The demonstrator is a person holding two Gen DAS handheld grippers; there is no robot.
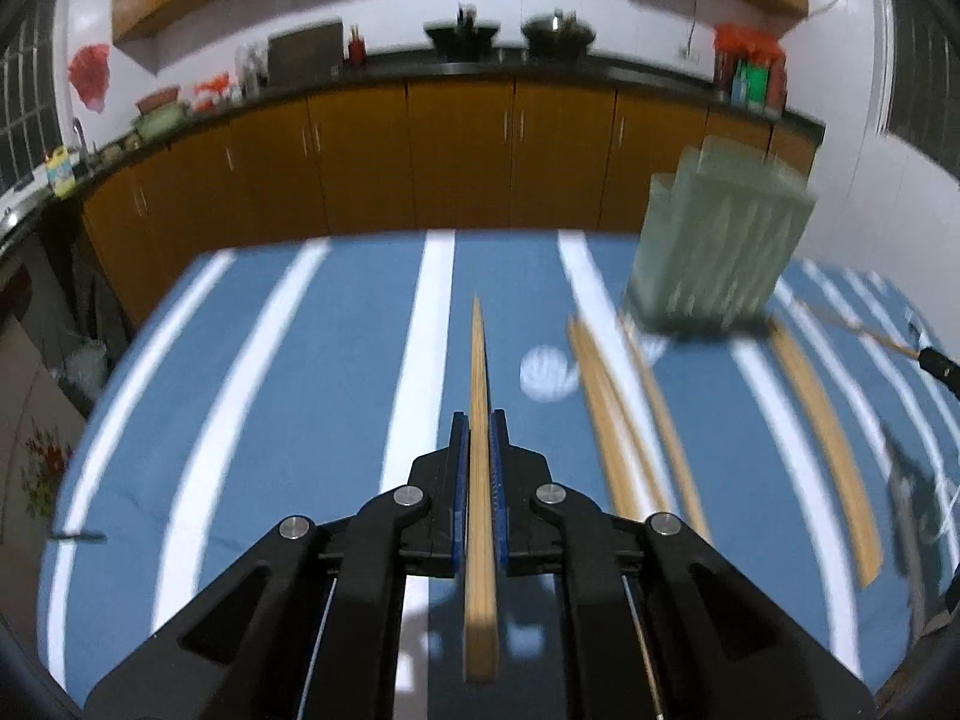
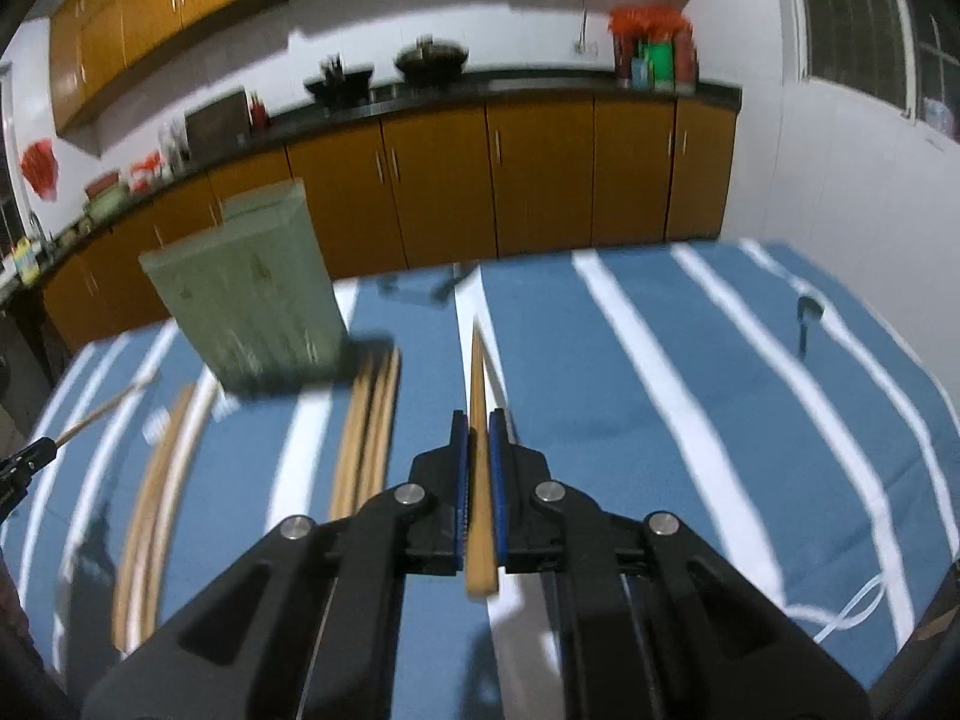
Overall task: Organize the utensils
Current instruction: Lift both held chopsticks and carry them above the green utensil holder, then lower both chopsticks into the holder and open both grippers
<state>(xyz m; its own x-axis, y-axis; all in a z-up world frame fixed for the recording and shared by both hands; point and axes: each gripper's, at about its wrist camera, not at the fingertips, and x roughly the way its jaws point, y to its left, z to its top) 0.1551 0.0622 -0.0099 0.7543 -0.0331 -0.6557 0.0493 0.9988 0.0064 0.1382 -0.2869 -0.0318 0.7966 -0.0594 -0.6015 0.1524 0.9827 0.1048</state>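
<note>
My left gripper [image 1: 478, 420] is shut on a wooden chopstick [image 1: 479, 372] that points forward above the blue striped tablecloth [image 1: 300, 390]. My right gripper [image 2: 477, 417] is likewise shut on a wooden chopstick [image 2: 477, 360], lifted off the cloth. A pale green slotted utensil holder [image 1: 714, 246] stands on the table to the right in the left wrist view, and the same holder [image 2: 252, 294] appears at the left in the right wrist view. Several loose chopsticks [image 1: 618, 414] lie on the cloth in front of the holder; the same loose chopsticks [image 2: 366, 426] show in the right wrist view.
A dark spoon [image 2: 807, 315] lies near the table's far right edge. A white round mark [image 1: 546, 372] shows on the cloth. Orange kitchen cabinets [image 1: 420, 150] and a cluttered dark counter run behind the table. A white cord [image 2: 852, 606] hangs at the table's right edge.
</note>
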